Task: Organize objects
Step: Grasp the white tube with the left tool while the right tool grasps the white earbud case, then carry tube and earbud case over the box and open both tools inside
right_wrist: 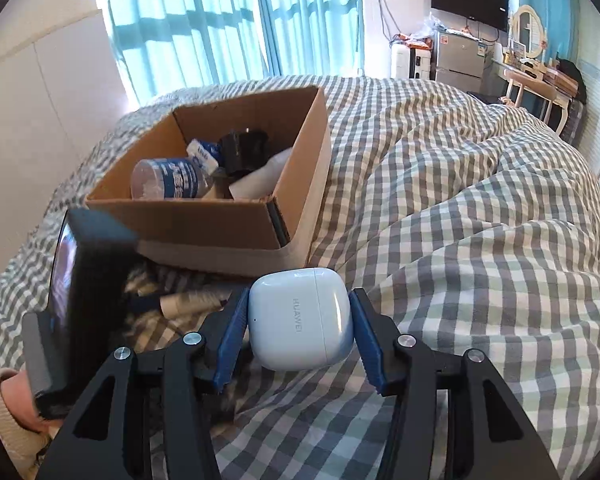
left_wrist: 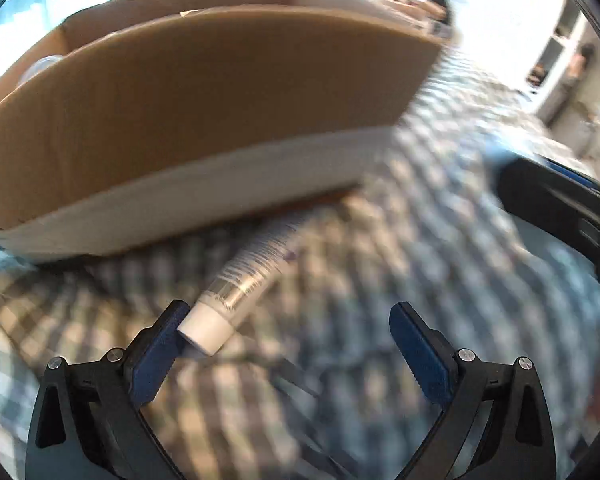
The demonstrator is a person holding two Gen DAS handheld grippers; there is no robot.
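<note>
So the right gripper [right_wrist: 298,334] had its blue pads clamped on a white earbuds case [right_wrist: 300,320], bottom center of the right wrist view, held just above the checkered blanket [right_wrist: 460,220]. The cardboard box [right_wrist: 220,216] sat up and to the left, already holding a bottle [right_wrist: 168,180] and some other bits. Over in the blurry left wrist view, the left gripper [left_wrist: 288,320] was spread wide, its left pad touching the cap of a white tube [left_wrist: 240,284] lying on the blanket right in front of the box.
</note>
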